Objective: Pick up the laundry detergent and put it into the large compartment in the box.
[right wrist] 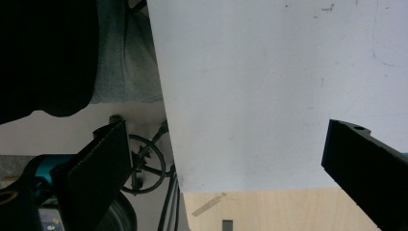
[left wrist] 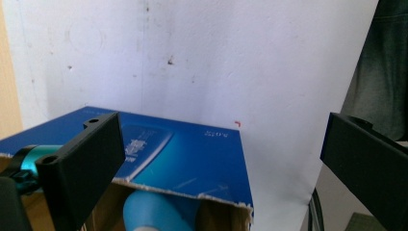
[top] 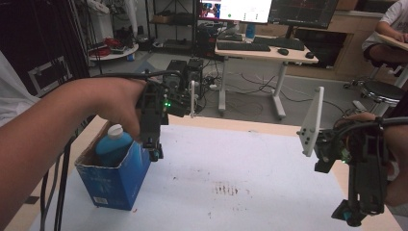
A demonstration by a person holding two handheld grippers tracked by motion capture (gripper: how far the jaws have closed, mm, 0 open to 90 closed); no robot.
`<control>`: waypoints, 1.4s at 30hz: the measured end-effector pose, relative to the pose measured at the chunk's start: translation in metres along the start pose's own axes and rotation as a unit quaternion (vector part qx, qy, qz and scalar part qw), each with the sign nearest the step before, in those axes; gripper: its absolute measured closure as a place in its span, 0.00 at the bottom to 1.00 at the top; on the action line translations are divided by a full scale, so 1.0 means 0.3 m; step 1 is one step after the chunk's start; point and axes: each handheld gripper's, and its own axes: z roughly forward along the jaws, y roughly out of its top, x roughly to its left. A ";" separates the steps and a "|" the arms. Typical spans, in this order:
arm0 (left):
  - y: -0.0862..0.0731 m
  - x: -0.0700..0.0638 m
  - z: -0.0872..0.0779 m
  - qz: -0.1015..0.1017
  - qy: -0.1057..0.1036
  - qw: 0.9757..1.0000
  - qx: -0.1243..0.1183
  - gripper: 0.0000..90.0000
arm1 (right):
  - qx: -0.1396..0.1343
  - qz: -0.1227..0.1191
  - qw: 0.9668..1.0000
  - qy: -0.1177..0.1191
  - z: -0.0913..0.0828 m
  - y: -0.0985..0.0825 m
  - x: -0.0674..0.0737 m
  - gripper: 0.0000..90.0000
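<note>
A blue cardboard box [top: 115, 180] stands open-topped near the table's left edge. Inside it sits a blue bottle [top: 111, 147] with a white cap [top: 115, 130]. My left gripper [top: 154, 148] points down at the box's right rim, beside the bottle. In the left gripper view its jaws are wide apart, so the left gripper [left wrist: 221, 127] is open above the box wall [left wrist: 192, 149], with the bottle [left wrist: 156, 211] below and nothing held. My right gripper [top: 350, 214] hangs at the table's near right corner. In the right gripper view the right gripper [right wrist: 228, 130] is open over the table's edge.
The white table top [top: 250, 159] has a brown smear [top: 226, 188] near its middle. Beyond the far edge stand a desk with keyboards [top: 262, 48], monitors, and cables on the floor. A person sits at the back right beside a stool [top: 382, 91].
</note>
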 end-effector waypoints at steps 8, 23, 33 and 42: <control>0.049 -0.017 0.040 0.020 0.002 1.000 0.005 0.02 | 0.005 0.003 1.000 0.000 0.020 0.007 -0.018 0.03; 0.083 -0.017 0.066 0.036 -0.001 0.999 0.013 0.02 | 0.009 0.000 1.000 -0.003 0.033 0.017 -0.059 0.03; 0.087 -0.019 0.067 0.040 -0.003 0.999 0.014 0.02 | 0.005 0.008 1.000 -0.004 0.032 0.010 -0.072 0.03; 0.093 -0.025 0.066 0.041 -0.005 0.999 0.015 0.02 | 0.004 0.006 1.000 -0.005 0.032 0.009 -0.075 0.03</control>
